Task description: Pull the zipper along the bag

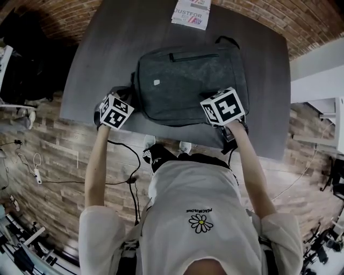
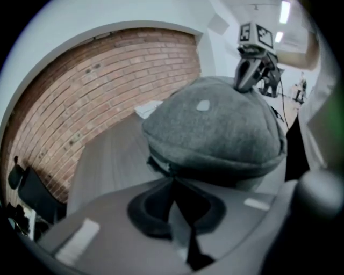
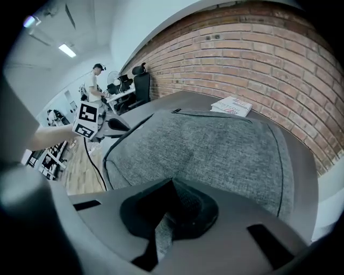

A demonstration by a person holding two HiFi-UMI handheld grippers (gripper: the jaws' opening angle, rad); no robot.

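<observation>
Both pairs of jaws are standing together at their tips. Those of the left gripper (image 2: 172,181) are meeting right at the zipper line (image 2: 159,163) on a corner of the grey bag (image 1: 188,80). A small pale piece is showing there, possibly the slider or its pull, but it is too small to say whether the jaws are pinching it. Those of the right gripper (image 3: 171,187) are resting shut over the bag's near right corner, with grey fabric showing in the slit behind the tips. Whether they are pinching a fold or only pressing on it, I cannot tell.

The bag is lying flat on the dark table (image 1: 102,48), with some printed paper (image 1: 191,13) beyond it at the far edge. In the head view the grippers are sitting at the two near corners of the bag, well apart.

To my judgement the pulling step is in hand at the left corner, while the right gripper is serving as an anchor. The next move is asking for a steady pull along the curved track, following the corner and not lifting away from it, with the bag being held against sliding.
</observation>
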